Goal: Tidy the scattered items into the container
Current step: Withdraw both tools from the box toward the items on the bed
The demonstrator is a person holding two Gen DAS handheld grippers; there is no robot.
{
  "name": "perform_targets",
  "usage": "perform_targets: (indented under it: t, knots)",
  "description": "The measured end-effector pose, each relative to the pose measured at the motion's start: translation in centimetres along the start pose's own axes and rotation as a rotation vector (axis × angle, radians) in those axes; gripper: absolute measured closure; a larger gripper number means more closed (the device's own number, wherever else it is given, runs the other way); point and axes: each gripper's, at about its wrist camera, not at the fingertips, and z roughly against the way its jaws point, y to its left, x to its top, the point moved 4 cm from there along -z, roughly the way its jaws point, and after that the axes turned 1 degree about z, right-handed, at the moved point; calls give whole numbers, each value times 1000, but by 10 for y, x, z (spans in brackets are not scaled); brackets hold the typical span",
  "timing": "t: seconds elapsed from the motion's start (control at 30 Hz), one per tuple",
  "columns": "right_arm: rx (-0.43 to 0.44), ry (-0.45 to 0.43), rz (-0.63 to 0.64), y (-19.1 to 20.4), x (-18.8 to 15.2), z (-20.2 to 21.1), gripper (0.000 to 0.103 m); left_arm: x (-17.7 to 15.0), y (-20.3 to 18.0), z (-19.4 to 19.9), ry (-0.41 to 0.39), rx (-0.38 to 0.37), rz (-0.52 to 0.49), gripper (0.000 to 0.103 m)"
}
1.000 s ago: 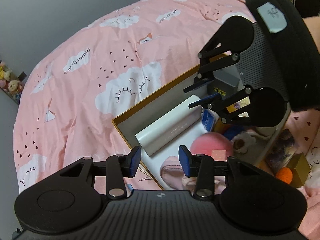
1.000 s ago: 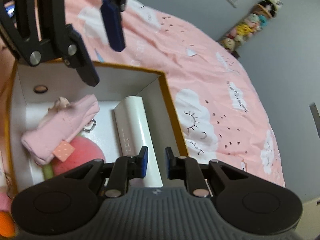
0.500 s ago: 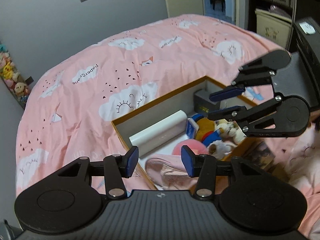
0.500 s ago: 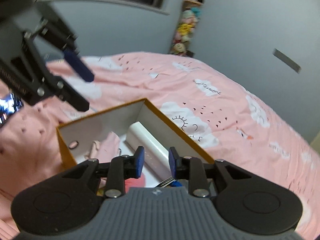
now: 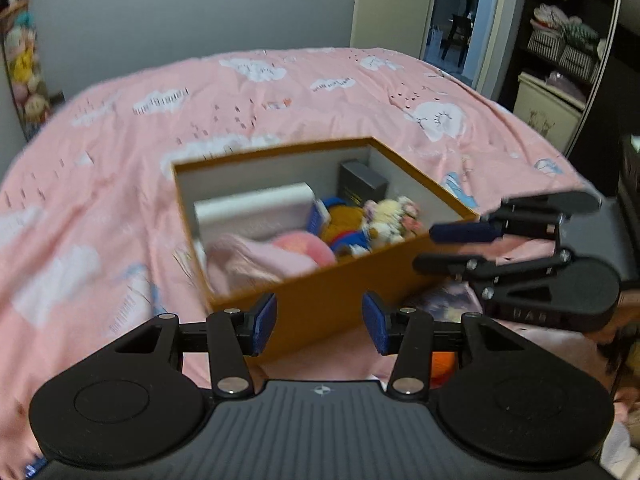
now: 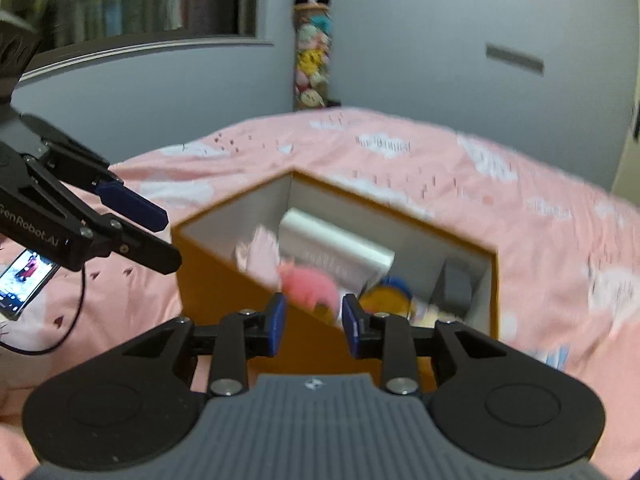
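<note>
While both empty, left gripper (image 5: 319, 328) and right gripper (image 6: 313, 324) gape near box (image 5: 340, 300); white tube (image 5: 256, 206) lies lengthwise along far wall.

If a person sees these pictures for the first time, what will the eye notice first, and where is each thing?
The eye goes first to the orange box in the middle of the pink bedspread, full of soft toys, a white case and a pink cloth. In front of it, the left gripper and the right gripper are both open and hold nothing. A column of plush toys stands against the grey wall behind the bed.
</note>
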Motion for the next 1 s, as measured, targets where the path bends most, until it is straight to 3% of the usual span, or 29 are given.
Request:
perform_targets:
  t: [0.17, 0.43, 0.5, 0.67, 0.8, 1.0]
  knots:
    - [-19, 81, -48, 4, -35, -3, 69, -32, -12, -19, 39, -33, -4, 48]
    - [-81, 229, -123, 3, -81, -6, 60, -78, -32, -42, 162, -35, -87, 48]
    - [-114, 261, -150, -1, -88, -3, 52, -84, -36, -43, 186, -48, -103, 48]
    - [-171, 334, -196, -6, -106, 3, 44, -98, -40, -42, 244, -50, -131, 41]
    - [-181, 393, -253, -8, -119, 4, 40, -105, -40, -40, 280, -49, -170, 41]
    - [-184, 410, -242, -3, -123, 5, 39, -112, -32, -31, 307, -81, -239, 41]
